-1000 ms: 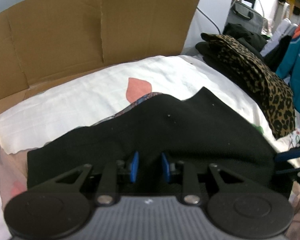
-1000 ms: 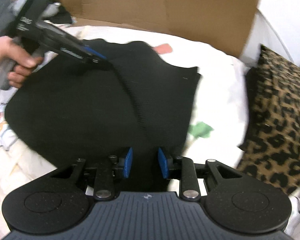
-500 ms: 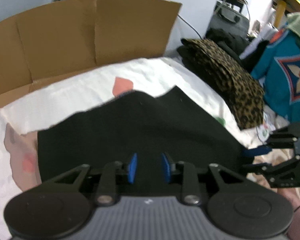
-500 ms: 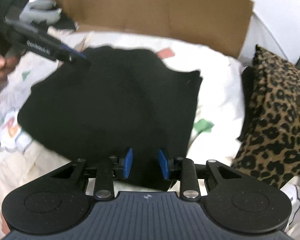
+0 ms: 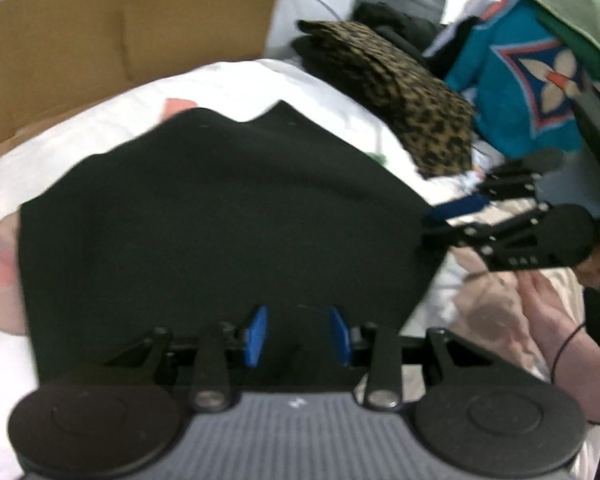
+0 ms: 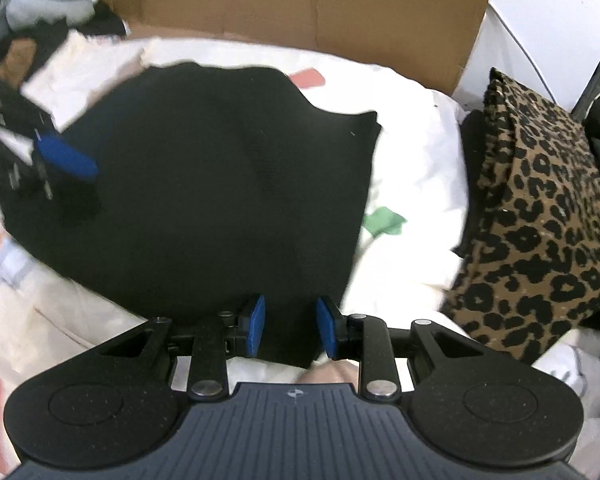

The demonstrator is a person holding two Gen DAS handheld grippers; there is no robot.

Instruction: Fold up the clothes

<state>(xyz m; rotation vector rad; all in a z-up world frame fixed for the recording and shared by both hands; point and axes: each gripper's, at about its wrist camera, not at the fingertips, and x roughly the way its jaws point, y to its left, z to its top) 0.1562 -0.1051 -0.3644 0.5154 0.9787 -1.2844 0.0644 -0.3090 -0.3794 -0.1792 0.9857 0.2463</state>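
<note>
My left tongs (image 5: 296, 336) have just been opening, spread over the black garment (image 5: 220, 216); right tongs (image 6: 290, 330) spread too, pinching nothing. Fold laid.

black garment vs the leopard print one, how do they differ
The black garment is plain and lies spread flat in the middle of the white sheet; the leopard print garment is patterned and sits folded thick at the sheet's edge. The black one has the right gripper at its corner; the leopard one is untouched. Both are fabric on the bed.
</note>
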